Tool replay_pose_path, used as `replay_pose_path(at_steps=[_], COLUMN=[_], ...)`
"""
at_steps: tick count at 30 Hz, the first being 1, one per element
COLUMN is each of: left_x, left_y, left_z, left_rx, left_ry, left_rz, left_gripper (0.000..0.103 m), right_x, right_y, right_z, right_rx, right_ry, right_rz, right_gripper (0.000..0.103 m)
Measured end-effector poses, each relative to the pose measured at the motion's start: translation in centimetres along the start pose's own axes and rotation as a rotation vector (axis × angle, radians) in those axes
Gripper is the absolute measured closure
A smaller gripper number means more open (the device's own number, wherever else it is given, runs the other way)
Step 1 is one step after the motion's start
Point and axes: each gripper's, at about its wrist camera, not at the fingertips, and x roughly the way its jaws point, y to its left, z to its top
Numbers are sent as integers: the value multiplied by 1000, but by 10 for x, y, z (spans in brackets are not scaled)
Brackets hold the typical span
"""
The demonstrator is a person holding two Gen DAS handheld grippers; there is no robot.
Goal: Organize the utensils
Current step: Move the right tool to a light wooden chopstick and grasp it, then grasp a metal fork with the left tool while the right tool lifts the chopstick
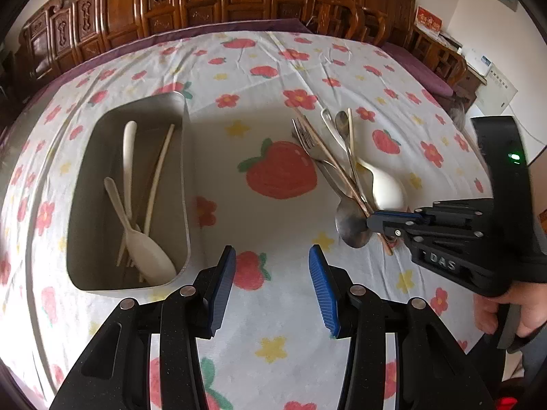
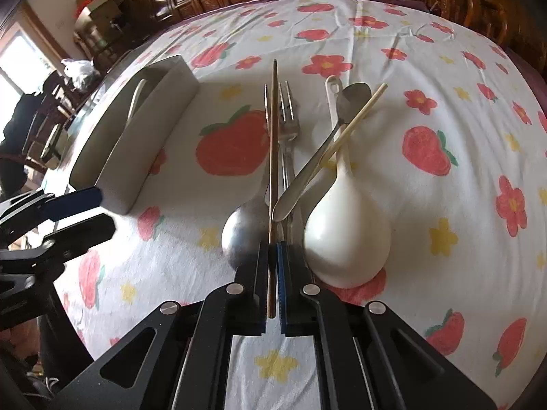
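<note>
A pile of utensils lies on the tablecloth: a brown chopstick (image 2: 273, 143), a metal fork (image 2: 287, 123), a metal spoon (image 2: 244, 229), a small metal spoon (image 2: 307, 177), a pale chopstick (image 2: 355, 119) and a white ladle spoon (image 2: 347, 239). My right gripper (image 2: 272, 249) is shut on the brown chopstick's near end; it also shows in the left wrist view (image 1: 374, 220). A metal tray (image 1: 181, 184) holds white spoons (image 1: 147, 246) and pale chopsticks (image 1: 159, 171). My left gripper (image 1: 271, 256) is open and empty, just right of the tray.
A strawberry-print tablecloth (image 1: 273, 68) covers the table. Carved wooden chairs (image 1: 171, 3) line the far edge. The tray also shows in the right wrist view (image 2: 150, 119) at the left, with the left gripper (image 2: 99, 212) near its corner.
</note>
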Motion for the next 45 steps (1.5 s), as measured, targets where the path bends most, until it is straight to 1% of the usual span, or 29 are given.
replay_pose_path(at_steps=[5, 9, 14, 19, 24, 25, 26, 27, 34, 36, 38, 40, 42, 44, 45], left_x=[13, 24, 39, 54, 68, 69, 72, 74, 75, 75, 74, 72, 68, 63, 59], left_y=[-8, -17, -30, -42, -51, -53, -55, -56, -68, -69, -71, -72, -70, -67, -65], left_z=[0, 4, 11, 21, 26, 26, 25, 25, 23, 23, 22, 22, 22, 22, 22], left_rx=[-3, 5, 11, 6, -1, 2, 6, 7, 62, 65, 69, 71, 69, 55, 47], left_ry=[15, 25, 29, 28, 44, 46, 50, 53, 26, 20, 23, 28, 18, 18, 16], left_rz=[-7, -16, -33, -55, -71, -75, -71, -71, -29, -34, -55, -51, -56, -77, -89], left_gripper=[61, 61, 61, 61, 60, 58, 52, 51, 49, 53, 68, 71, 77, 85, 87], right_x=[-22, -41, -60, -66, -66, -66, -66, -66, -68, -68, -69, -70, -70, -69, -69], right_y=[6, 7, -5, -20, -31, -32, -33, -34, -34, -34, -34, -34, -33, -32, -31], right_z=[-6, -9, -11, -17, -24, -26, -27, -28, -28, -29, -30, -32, -33, -32, -33], right_rx=[-27, -52, -43, -26, -6, -3, 0, 2, 3, 5, 8, 8, 9, 10, 9], right_ry=[-49, -90, -131, -139, -139, -139, -140, -140, -143, -145, -145, -145, -143, -142, -142], right_rz=[27, 9, -4, -21, -24, -24, -23, -22, -20, -20, -21, -22, -23, -22, -21], right_gripper=[97, 97, 97, 97, 97, 97, 97, 97, 97, 97, 97, 97, 97, 97, 97])
